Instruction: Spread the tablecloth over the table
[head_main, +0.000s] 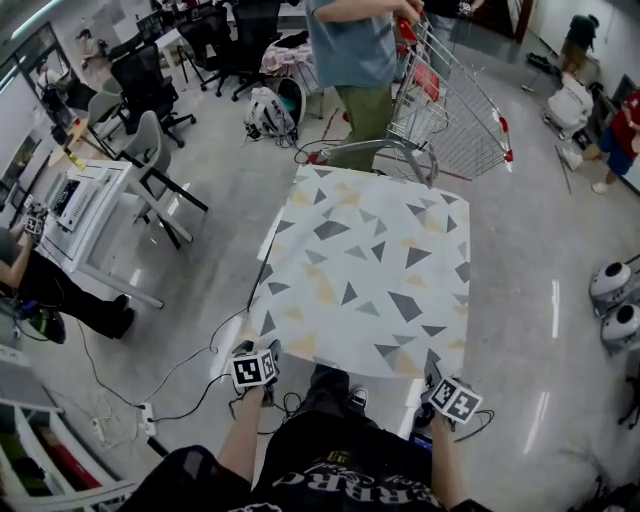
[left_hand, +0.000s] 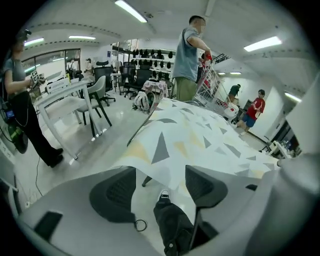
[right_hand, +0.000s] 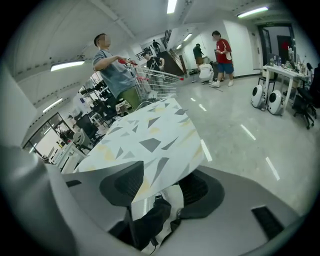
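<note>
The tablecloth, white with grey and yellow triangles, lies flat over the table and hides its top. Its near edge hangs toward me. My left gripper is at the near left corner. In the left gripper view the cloth has its edge hanging between the wide-apart pads of the left gripper, which do not press on it. My right gripper is at the near right corner. In the right gripper view the cloth has its corner drooping between the spread pads of the right gripper, untouched by them.
A person in a grey shirt stands with a shopping cart just beyond the table's far edge. A white desk and chairs stand at left. Cables trail on the floor. Two white devices sit at right. My leg is between the grippers.
</note>
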